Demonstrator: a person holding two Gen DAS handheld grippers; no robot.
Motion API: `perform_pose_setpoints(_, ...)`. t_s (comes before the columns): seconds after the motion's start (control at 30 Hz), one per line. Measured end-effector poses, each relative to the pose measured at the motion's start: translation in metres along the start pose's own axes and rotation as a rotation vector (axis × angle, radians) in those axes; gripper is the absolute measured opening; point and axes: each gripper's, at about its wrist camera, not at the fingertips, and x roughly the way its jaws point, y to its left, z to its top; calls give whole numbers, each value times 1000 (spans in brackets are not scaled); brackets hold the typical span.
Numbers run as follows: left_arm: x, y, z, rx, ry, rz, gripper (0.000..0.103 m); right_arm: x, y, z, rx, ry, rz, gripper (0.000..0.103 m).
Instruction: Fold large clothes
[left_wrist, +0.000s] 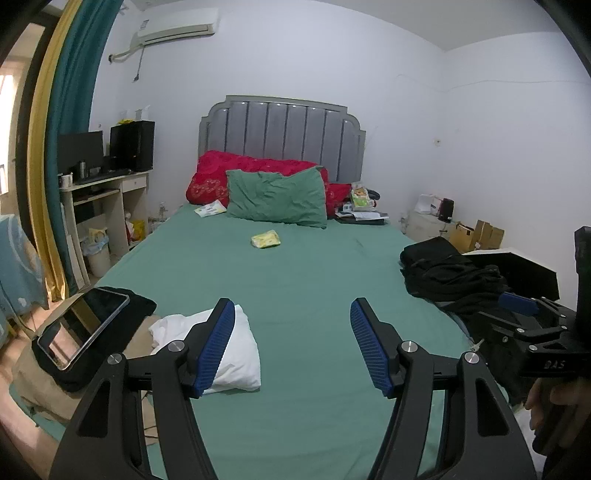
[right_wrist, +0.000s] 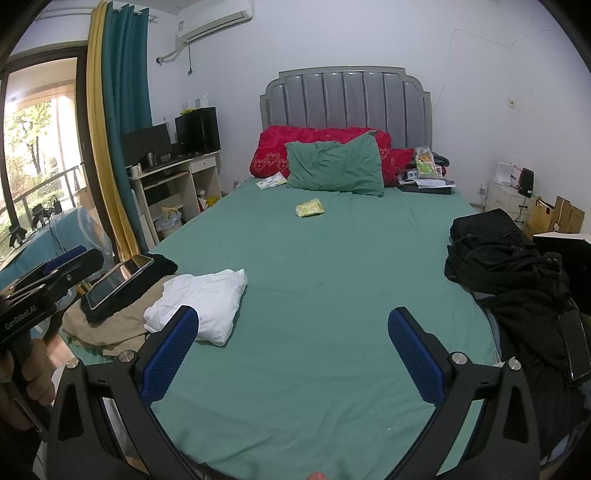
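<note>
A folded white garment (left_wrist: 225, 350) (right_wrist: 207, 304) lies on the green bedsheet near the bed's left front. A beige garment (right_wrist: 107, 328) sits beside it under a black folded item. A heap of dark clothes (left_wrist: 450, 277) (right_wrist: 506, 269) lies along the bed's right edge. My left gripper (left_wrist: 291, 314) hovers open over the sheet, with its left finger in front of the white garment and nothing between the pads. My right gripper (right_wrist: 293, 325) is open too, above bare sheet. Each gripper shows at the edge of the other's view.
A tablet (left_wrist: 85, 326) (right_wrist: 120, 280) rests on the black folded item at the left front. A green pillow (right_wrist: 334, 168), red quilt (right_wrist: 317, 142) and yellow packet (right_wrist: 309, 208) lie toward the headboard. A phone (right_wrist: 574, 343) lies on the dark clothes. A desk (right_wrist: 173, 184) stands left.
</note>
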Motion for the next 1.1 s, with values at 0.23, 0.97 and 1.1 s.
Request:
perform_pose_setpoints(0.23, -4, 8, 0, -3, -1, 7, 68, 1, 1, -3, 0, 3, 2, 101)
perform_pose_setpoints(0.97, -5, 23, -5, 0, 12, 7, 68, 8, 6, -7, -8, 19, 12, 101)
perform_pose_setpoints(1.1, -5, 22, -6, 1, 12, 9, 68, 12, 8, -9, -13, 28, 18, 101)
